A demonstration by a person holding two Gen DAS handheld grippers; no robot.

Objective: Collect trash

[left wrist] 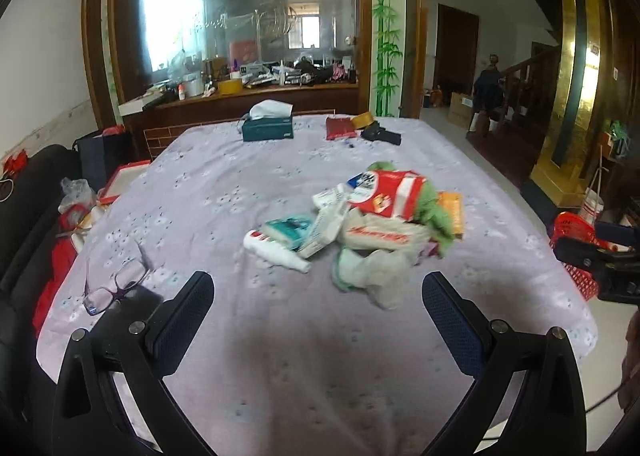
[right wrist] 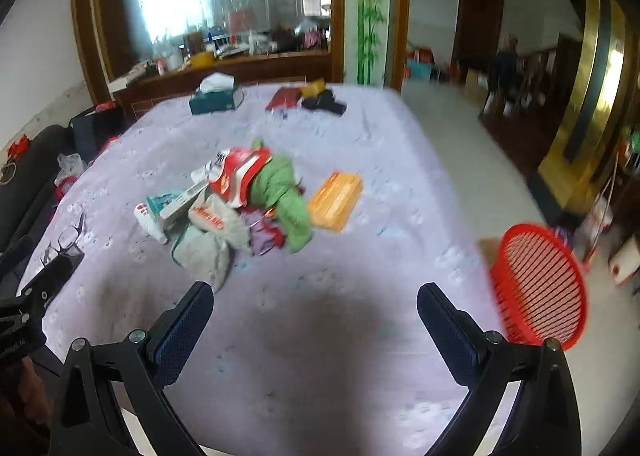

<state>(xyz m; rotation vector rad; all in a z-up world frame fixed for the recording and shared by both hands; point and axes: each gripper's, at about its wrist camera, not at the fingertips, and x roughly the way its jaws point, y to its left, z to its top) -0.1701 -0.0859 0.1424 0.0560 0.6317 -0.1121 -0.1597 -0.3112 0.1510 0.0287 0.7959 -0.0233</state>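
Observation:
A heap of trash (left wrist: 372,219) lies in the middle of the lilac floral tablecloth (left wrist: 240,183): a red and white wrapper (left wrist: 390,195), green cloth (left wrist: 436,215), a white tube (left wrist: 276,250), a teal box (left wrist: 290,232), crumpled grey-green bags (left wrist: 376,268). The right wrist view shows the same heap (right wrist: 240,207) with an orange packet (right wrist: 336,199) beside it. My left gripper (left wrist: 318,296) hangs open above the near cloth, short of the heap, nothing between its fingers. My right gripper (right wrist: 316,306) is open too, over bare cloth. A red mesh basket (right wrist: 540,288) stands off the table's right edge.
Glasses (left wrist: 116,288) lie at the near left of the table. At the far end sit a teal tissue box (left wrist: 268,125), a red pouch (left wrist: 340,127), a tape roll (left wrist: 362,119) and a black object (left wrist: 380,133). A dark sofa (left wrist: 28,215) with bags flanks the left side.

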